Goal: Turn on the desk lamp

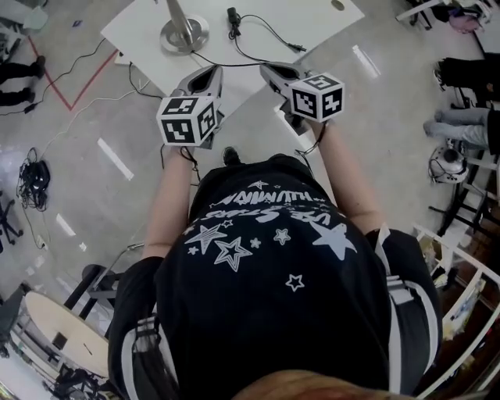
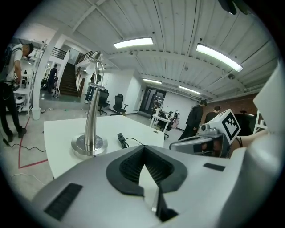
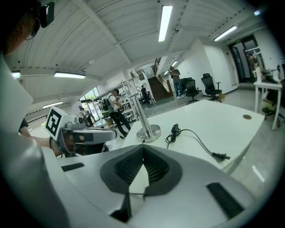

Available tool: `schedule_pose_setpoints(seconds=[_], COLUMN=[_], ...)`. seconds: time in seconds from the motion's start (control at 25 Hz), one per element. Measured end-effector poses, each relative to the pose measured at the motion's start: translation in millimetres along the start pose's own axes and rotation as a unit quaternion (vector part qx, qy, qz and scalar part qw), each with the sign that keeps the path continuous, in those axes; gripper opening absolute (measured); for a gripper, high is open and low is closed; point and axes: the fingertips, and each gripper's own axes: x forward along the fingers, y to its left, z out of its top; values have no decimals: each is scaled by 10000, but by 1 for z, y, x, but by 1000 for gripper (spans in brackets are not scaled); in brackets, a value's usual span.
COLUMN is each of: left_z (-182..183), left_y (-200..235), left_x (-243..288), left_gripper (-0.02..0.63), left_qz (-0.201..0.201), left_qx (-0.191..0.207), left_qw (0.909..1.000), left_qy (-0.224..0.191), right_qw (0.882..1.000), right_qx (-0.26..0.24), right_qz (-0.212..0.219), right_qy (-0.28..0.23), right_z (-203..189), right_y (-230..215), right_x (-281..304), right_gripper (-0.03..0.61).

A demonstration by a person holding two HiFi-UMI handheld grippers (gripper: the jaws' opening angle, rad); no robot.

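A white table (image 1: pixel 312 23) filled the top of the head view, standing on a pale glossy floor (image 1: pixel 94 180). Below it the person (image 1: pixel 273 297) took up most of the frame, in a black shirt printed with white stars, both bare forearms reaching forward toward the table's near edge.

The desk lamp (image 1: pixel 184 35) stood upright on the table, close to its left near edge, on a round metal base with a metal post rising out of the top of the head view. In the left gripper view the desk lamp (image 2: pixel 92 120) stood ahead and to the left of the jaws. In the right gripper view the same lamp (image 3: pixel 144 120) stood ahead and near the middle.

The left gripper (image 1: pixel 211 72) hung near the lamp base but apart from it. Its jaws were drawn together, the dark ribbed pads meeting at their tips with nothing between them. The right gripper (image 1: pixel 269 70) hung just beside it, over the table's edge. Its jaws were likewise closed and empty.

A thin black cord (image 1: pixel 262 27) lay loose on the tabletop to the right of the base, with a small black switch (image 1: pixel 233 16) on it
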Motion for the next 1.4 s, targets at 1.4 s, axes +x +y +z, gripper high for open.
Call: schedule_pose_setpoints(seconds=[1.4], left_z=[-48], left_y=[-159], left_x=[-52], left_gripper=[9], left_qz=[189], left_qx=[252], left_qw=[9995], left_qy=[-34], right_qw=[9992], right_qx=[225], right_qz=[118], right_qy=[-306], right_z=[-96], right_y=[15], right_x=[-165], right_gripper=[3])
